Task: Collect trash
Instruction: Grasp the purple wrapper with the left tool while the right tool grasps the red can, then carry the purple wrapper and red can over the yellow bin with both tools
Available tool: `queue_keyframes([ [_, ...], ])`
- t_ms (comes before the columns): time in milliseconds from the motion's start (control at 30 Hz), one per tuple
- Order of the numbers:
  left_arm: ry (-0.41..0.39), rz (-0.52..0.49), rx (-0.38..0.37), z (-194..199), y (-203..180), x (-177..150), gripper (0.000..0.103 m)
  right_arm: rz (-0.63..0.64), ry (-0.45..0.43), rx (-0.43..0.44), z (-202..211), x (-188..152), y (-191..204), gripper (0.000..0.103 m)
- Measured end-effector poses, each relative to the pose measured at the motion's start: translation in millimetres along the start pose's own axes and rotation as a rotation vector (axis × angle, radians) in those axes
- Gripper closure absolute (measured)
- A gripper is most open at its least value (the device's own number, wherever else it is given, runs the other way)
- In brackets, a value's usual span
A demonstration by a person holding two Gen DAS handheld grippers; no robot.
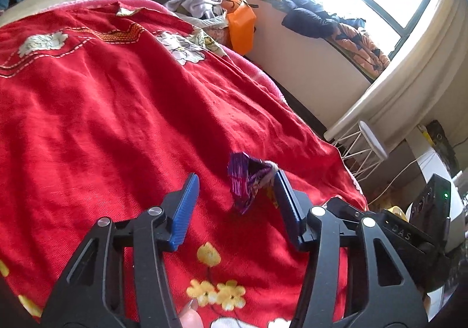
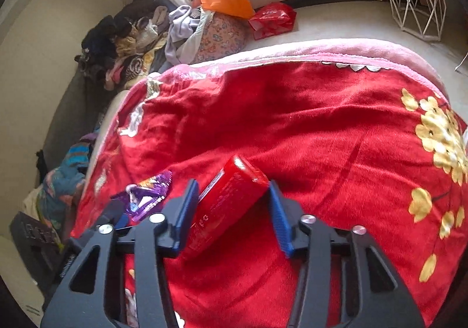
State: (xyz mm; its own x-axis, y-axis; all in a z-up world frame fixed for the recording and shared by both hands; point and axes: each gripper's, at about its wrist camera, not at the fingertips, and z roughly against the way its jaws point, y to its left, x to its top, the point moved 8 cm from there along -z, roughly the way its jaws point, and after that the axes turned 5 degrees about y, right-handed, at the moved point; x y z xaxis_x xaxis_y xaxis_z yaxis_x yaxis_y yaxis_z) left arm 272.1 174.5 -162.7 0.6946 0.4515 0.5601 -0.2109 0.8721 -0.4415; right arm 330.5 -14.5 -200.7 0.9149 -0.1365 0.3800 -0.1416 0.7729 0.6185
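Trash here is two pieces lying on the bed's red blanket [image 1: 111, 111]: a crumpled purple wrapper [image 1: 244, 181] and a red packet [image 2: 225, 205]. The left tool [image 1: 237, 196] straddles the purple wrapper; its jaws stand apart, one blue pad well clear of the wrapper, the other at its edge, so nothing is clamped yet. The right tool [image 2: 231, 208] has the red packet lying slantwise between its jaws. One pad looks to be against the packet and the other just off its corner; I cannot tell whether it is truly gripped. Both pieces rest on the blanket, just beside each other near the bed's edge. Collection looks barely begun: neither piece is lifted, and no bin shows, so grasping, lifting and disposal all remain.
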Motion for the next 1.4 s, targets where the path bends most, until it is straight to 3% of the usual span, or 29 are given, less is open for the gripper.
queue_keyframes([
  [167,0.007,0.011,-0.028,-5.6,-2.6,1.2,0.073,0.076,-0.041,0.003,18.0,-2.2,8.2,0.067],
  [233,0.01,-0.003,-0.035,-5.9,-7.9,-0.9,0.086,0.104,-0.061,-0.002,28.3,-5.7,8.7,0.068],
  [433,0.002,-0.06,-0.057,1.8,-32.3,-8.4,0.094,0.175,-0.123,-0.035,61.2,-16.0,3.5,0.069],
  [867,-0.029,-0.189,-0.111,31.2,-97.7,-21.0,0.094,0.225,-0.266,-0.09,134.9,-2.6,-18.7,0.071],
  [1400,-0.029,-0.301,-0.184,53.3,-160.9,-44.1,0.094,0.135,-0.382,-0.143,209.4,9.3,-72.1,0.072],
])
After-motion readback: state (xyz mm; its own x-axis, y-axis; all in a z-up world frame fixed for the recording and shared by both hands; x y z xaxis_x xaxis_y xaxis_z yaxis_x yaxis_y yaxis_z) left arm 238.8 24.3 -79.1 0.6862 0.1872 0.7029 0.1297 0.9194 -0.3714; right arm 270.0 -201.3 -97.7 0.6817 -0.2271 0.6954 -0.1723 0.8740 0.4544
